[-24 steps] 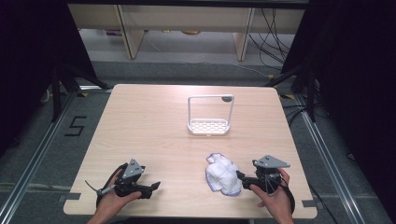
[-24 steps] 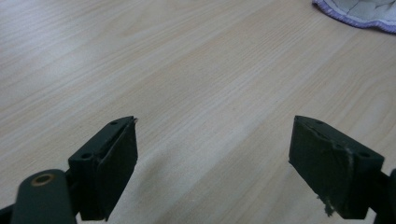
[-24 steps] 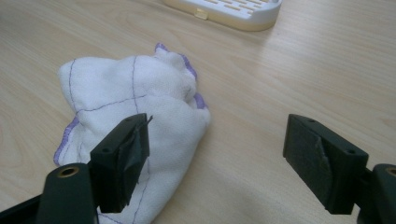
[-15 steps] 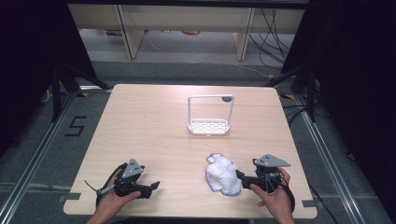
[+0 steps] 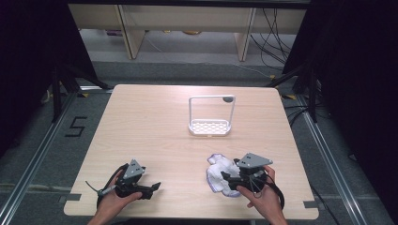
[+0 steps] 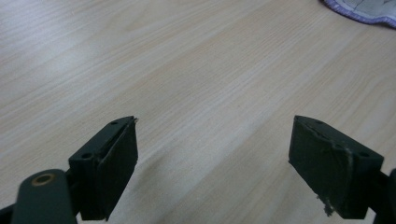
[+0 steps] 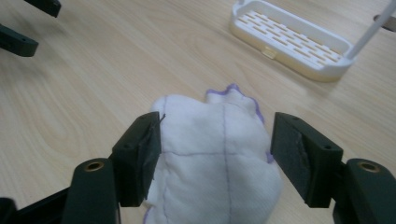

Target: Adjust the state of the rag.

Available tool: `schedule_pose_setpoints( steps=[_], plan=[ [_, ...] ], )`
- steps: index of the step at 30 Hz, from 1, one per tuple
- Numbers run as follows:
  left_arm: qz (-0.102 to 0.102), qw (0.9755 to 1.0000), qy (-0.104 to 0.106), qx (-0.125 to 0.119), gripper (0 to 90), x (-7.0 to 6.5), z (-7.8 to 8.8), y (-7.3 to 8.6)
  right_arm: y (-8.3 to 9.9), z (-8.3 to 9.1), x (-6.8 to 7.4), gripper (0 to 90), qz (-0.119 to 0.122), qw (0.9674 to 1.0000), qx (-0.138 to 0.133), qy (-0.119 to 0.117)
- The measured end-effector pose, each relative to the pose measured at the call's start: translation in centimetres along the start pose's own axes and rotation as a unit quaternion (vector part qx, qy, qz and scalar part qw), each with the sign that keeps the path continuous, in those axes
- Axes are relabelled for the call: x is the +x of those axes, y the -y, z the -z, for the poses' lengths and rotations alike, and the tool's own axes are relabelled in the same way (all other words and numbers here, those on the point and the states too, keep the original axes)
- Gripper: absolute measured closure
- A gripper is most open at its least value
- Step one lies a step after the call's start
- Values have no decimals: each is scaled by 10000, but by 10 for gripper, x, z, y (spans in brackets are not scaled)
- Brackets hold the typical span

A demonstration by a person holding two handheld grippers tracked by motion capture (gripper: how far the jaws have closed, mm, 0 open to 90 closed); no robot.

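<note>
Pale wooden table (image 5: pixel 155 122) stands on a grey floor, with shelf legs and cables behind it in the dark. Near its far middle sits a white rack (image 5: pixel 210 125) with a tall wire handle, well apart from both hands. At the near edge a crumpled white cloth (image 5: pixel 219 172) with purple trim lies between the parted jaws of the right gripper (image 5: pixel 224 176); whether the pads press on it is hard to tell. To the left, the left gripper (image 5: pixel 155 186) rests on bare wood, jaws apart around nothing. Part of the cloth is hidden under the right gripper.
</note>
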State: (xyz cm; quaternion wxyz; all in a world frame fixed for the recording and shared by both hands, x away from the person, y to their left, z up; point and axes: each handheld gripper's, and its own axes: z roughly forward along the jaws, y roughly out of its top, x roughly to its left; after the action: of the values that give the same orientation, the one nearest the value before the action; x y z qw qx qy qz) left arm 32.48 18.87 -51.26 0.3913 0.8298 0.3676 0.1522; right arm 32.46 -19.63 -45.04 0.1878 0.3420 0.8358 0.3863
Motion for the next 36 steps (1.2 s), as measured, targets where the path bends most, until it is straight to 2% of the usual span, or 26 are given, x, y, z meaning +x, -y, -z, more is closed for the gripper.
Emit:
schedule_pose_setpoints(
  steps=[1, 3, 4, 5, 9, 10, 14, 16, 18, 19, 20, 21, 22, 24, 25, 27, 28, 31, 32, 33, 35, 36],
  plan=[
    [36, 10000, -15, -39, 154, -1, -1, 0, -4, -3, 5, 383, 101, 9999, 38, -86],
    [88, 9999, -11, -79, 154, -1, -1, 0, -5, -5, 7, 392, 150, 9998, 77, -81],
    [54, 10000, -1, -78, 154, -1, -1, 0, -6, -9, 10, 406, 168, 9997, 119, -149],
    [106, 9999, -16, -82, 155, -1, -1, 0, -8, -13, 12, 424, 285, 9992, 201, -176],
    [104, 9999, 0, -81, 154, -1, -1, 0, -13, -21, 18, 444, 441, 9983, 249, -281],
    [93, 9999, -12, -70, 155, -1, -1, 1, -16, -26, 22, 461, 557, 9977, 266, -277],
    [40, 10000, -7, -42, 155, -1, -1, 0, -20, -36, 28, 465, 630, 9967, 426, -298],
    [79, 9999, 1, -74, 155, -1, -1, 1, -22, -44, 29, 464, 721, 9957, 485, -307],
    [85, 9999, 0, -63, 154, -1, -1, 1, -23, -50, 29, 465, 729, 9954, 574, -245],
    [-9, 10000, -29, 20, 155, 0, -1, 0, -23, -53, 28, 466, 770, 9947, 645, -198],
    [25, 10000, -37, 11, 155, 0, -1, 1, -22, -57, 28, 470, 775, 9945, 689, -153],
    [23, 10000, 6, 11, 154, 0, -1, 1, -20, -64, 26, 542, 833, 9937, 748, -84],
    [22, 10000, 10, 19, 154, -1, -1, 1, -20, -64, 26, 542, 833, 9937, 748, -84],
    [33, 10000, 5, 8, 156, -1, -1, 1, -22, -66, 21, 657, 1059, 9907, 833, -162],
    [76, 10000, 29, -36, 156, -2, -2, 1, -23, -63, 20, 766, 991, 9920, 759, -174],
    [15, 10000, -15, 25, 156, -1, -1, 1, -25, -61, 19, 787, 1012, 9924, 670, -179],
    [38, 10000, 22, 10, 156, -1, -1, 1, -31, -53, 16, 810, 1064, 9925, 519, -295],
    [77, 10000, 7, -19, 156, -1, -2, 1, -38, -43, 16, 821, 1000, 9938, 359, -336],
    [-3, 10000, -1, 31, 156, 1, -1, 1, -47, -35, 16, 824, 1029, 9934, 83, -493],
    [-3, 10000, -1, 31, 157, 1, -1, 1, -47, -35, 16, 824, 1029, 9934, 83, -493],
    [63, 10000, -11, -5, 157, 1, 0, 0, -59, -24, 19, 826, 894, 9933, -184, -703],
    [119, 9999, -59, -82, 157, 2, 1, 0, -73, -14, 21, 826, 849, 9899, -523, -1006]
  ],
)
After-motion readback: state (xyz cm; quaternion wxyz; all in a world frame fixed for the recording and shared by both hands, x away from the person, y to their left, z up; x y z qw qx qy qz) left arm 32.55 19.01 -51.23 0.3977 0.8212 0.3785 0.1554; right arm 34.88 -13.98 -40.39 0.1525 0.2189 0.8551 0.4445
